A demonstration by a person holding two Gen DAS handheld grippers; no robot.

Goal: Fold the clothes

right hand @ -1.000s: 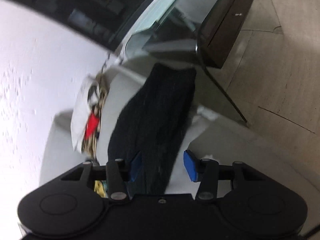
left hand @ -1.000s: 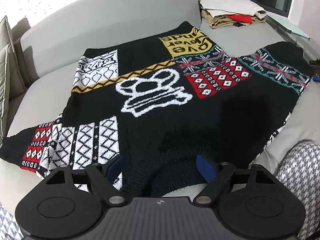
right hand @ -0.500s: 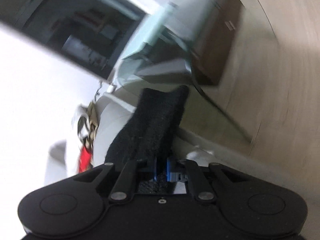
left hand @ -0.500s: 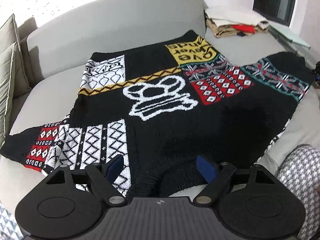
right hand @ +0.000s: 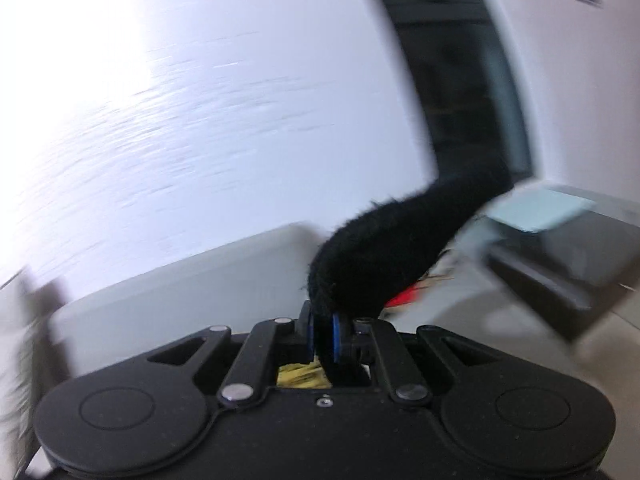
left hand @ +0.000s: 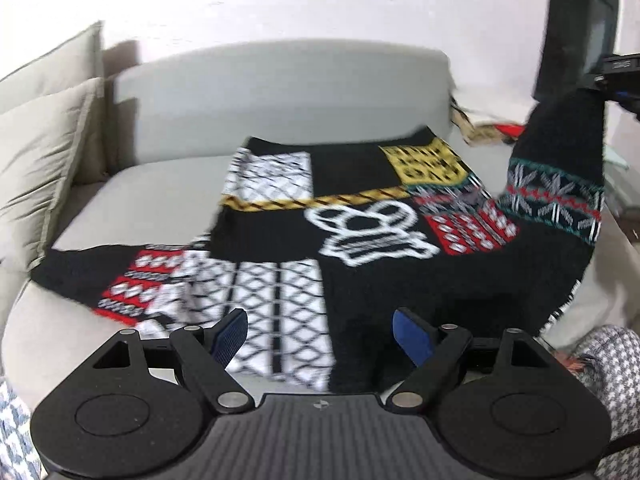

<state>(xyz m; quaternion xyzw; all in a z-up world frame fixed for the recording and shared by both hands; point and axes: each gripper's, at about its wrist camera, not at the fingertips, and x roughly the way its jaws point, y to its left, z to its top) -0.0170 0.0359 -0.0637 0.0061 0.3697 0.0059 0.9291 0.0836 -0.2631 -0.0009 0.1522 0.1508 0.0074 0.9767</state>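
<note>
A patterned black sweater (left hand: 360,240) lies spread across the seat of a grey sofa (left hand: 280,92), its neck toward 6 o'clock in the left wrist view. The left tool (left hand: 320,330) hovers over the neck edge with its 2 blue pads wide apart and nothing between them. The right tool (right hand: 323,338) is clamped tight on the black cuff of one sleeve (right hand: 384,264); in the left view that sleeve (left hand: 560,152) is lifted off the sofa toward 2 o'clock. A beige cushion (left hand: 36,160) leans at 9 o'clock.
</note>
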